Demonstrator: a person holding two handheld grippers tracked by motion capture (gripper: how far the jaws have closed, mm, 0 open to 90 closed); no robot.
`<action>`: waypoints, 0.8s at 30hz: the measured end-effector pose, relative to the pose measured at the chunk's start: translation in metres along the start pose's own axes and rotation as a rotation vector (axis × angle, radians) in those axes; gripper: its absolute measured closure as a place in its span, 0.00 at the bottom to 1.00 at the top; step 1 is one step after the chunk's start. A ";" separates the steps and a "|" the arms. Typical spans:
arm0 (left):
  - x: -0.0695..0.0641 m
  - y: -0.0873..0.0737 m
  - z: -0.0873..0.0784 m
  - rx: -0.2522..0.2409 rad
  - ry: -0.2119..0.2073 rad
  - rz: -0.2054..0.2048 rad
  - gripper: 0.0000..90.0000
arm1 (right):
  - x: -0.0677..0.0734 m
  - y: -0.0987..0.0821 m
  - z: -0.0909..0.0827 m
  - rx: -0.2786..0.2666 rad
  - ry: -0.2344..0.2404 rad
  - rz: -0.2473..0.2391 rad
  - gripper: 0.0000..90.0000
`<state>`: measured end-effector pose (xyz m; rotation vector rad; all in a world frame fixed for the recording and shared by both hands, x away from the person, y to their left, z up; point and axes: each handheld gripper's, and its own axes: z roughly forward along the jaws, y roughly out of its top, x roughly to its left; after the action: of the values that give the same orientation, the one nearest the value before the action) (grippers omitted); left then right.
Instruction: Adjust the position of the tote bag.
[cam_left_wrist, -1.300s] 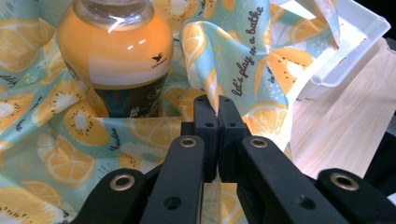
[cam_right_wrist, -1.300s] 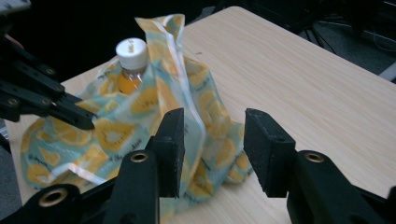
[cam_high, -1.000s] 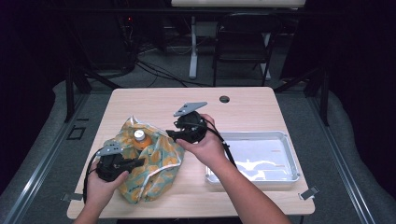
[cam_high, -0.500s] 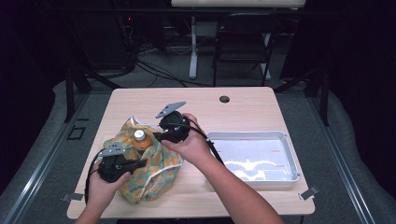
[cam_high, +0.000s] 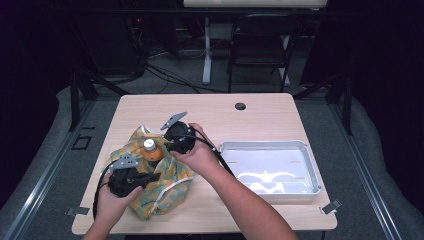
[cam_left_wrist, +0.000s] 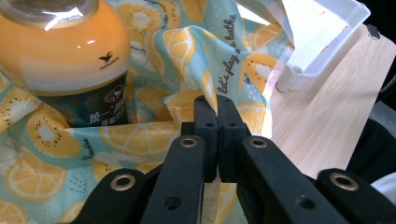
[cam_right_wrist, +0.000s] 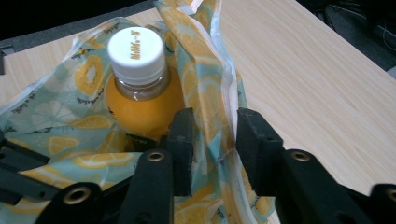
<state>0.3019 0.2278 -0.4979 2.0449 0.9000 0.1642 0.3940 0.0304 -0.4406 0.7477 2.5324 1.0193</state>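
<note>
Light wooden table with a fruit-print cloth bag beside a white tray.

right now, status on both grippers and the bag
Left gripper shut on fruit-print bag. Right gripper closing, bag edge between jaws, not yet pinched. Orange bottle upright inside. Nothing in the way.

Table: light wood top, bare along its far edge.
Tray: white, shallow, rectangular, lying near the table's right edge toward the near right corner, nothing in it.
Grommet hole: small, dark, round, set close to the table's far edge, right of centre.
Chair: dark folding one, standing on the floor beyond the far edge.
Cables: trailing across the grey floor behind the table.
</note>
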 end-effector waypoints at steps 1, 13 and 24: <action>0.000 0.000 0.000 0.000 0.000 0.000 1.00 | 0.000 0.000 0.000 0.000 0.000 0.000 0.75; -0.003 -0.005 0.006 0.021 -0.006 -0.008 1.00 | -0.010 -0.010 0.012 0.023 -0.030 0.014 0.98; -0.003 -0.007 0.012 0.045 -0.021 0.003 0.99 | -0.029 -0.035 0.027 0.078 -0.041 0.099 0.99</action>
<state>0.3010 0.2202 -0.5099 2.0854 0.8949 0.1245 0.4181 0.0071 -0.4815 0.9144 2.5350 0.9296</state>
